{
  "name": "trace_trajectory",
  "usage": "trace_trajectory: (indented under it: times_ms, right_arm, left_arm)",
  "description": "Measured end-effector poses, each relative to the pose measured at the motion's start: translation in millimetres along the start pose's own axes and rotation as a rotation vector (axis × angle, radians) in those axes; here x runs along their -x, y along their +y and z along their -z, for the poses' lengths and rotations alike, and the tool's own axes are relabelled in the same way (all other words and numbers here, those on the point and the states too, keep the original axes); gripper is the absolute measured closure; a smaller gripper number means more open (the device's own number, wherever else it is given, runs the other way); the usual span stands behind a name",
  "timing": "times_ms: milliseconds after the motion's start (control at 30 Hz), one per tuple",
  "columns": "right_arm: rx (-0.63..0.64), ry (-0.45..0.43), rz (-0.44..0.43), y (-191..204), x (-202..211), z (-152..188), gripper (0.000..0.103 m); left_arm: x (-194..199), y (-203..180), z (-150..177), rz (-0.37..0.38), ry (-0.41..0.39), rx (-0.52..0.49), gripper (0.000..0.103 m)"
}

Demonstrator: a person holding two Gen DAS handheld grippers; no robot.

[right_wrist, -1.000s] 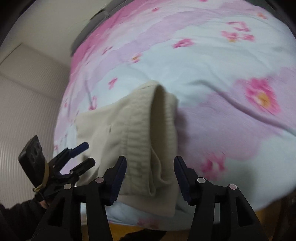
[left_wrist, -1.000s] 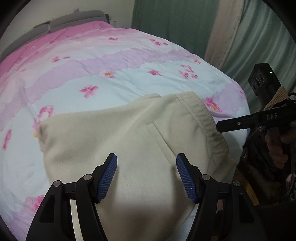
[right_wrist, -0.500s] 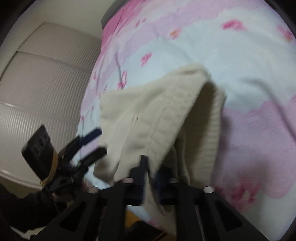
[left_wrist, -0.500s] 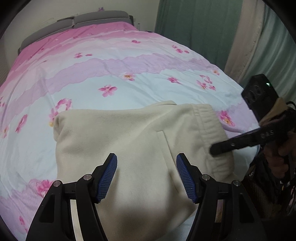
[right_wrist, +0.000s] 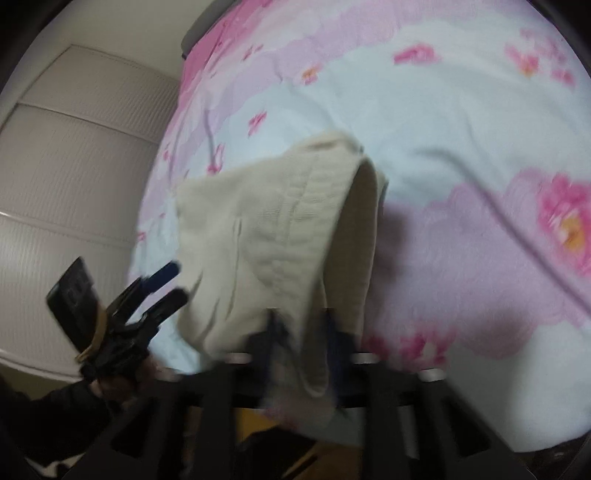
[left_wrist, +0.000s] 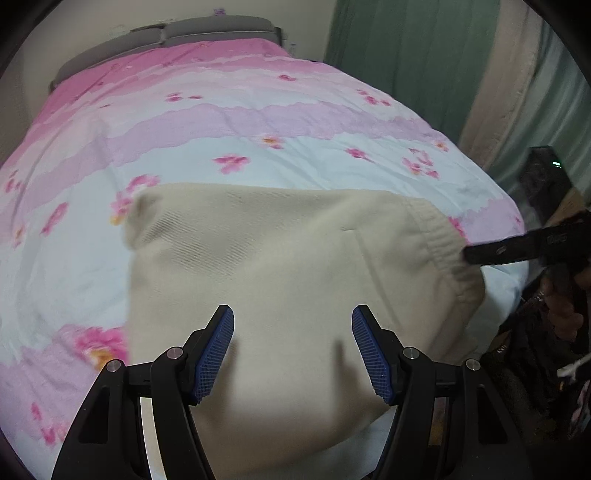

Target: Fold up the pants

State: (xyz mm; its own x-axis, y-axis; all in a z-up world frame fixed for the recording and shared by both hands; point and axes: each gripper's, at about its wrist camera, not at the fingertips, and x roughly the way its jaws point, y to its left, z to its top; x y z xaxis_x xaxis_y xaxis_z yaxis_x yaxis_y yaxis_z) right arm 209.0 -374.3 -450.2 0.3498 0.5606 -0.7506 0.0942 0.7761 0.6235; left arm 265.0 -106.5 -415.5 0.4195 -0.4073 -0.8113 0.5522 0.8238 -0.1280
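Cream pants [left_wrist: 295,266] lie folded on the pink and pale blue floral bedspread [left_wrist: 229,122], waistband to the right. My left gripper [left_wrist: 292,347] is open and empty, hovering over the near part of the pants. My right gripper [right_wrist: 301,332] is shut on the pants' waistband [right_wrist: 314,236], which is lifted into a ridge; the view is blurred. The right gripper also shows in the left wrist view [left_wrist: 517,249] at the waistband's edge. The left gripper shows in the right wrist view [right_wrist: 162,284], open beside the pants.
The bed's near edge runs just below the pants. Green and beige curtains [left_wrist: 424,55] hang at the far right. A grey headboard [left_wrist: 166,33] is at the far end. A white wardrobe [right_wrist: 74,166] stands left of the bed.
My right gripper has closed on the waistband and pulled it, lifting it. The left gripper has risen and backed off a little, staying open.
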Motion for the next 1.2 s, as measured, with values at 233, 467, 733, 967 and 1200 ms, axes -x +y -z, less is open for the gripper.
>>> trace_trajectory:
  times_ms: [233, 467, 733, 967, 1200]
  right_arm:
    - [-0.184, -0.169, 0.063, -3.0, 18.7, 41.6, 0.032]
    - [-0.328, -0.198, 0.047, -7.7, -17.2, 67.2, 0.030]
    - [-0.351, -0.197, 0.017, -13.9, -51.3, 53.9, 0.024]
    - [-0.332, -0.170, -0.075, -9.5, -77.5, 38.1, 0.019]
    - [-0.394, -0.113, -0.214, -15.1, -84.9, 32.4, 0.046]
  left_arm:
    - [20.6, 39.7, 29.8, -0.167, -0.006, 0.081, 0.034]
    - [3.4, 75.5, 51.2, -0.210, 0.053, 0.214, 0.034]
    - [-23.9, 100.1, 69.3, -0.082, 0.065, 0.389, 0.034]
    - [-40.1, 108.7, 83.2, 0.011, 0.041, 0.511, 0.035]
    - [-26.6, 84.5, 86.9, -0.041, 0.016, 0.445, 0.067]
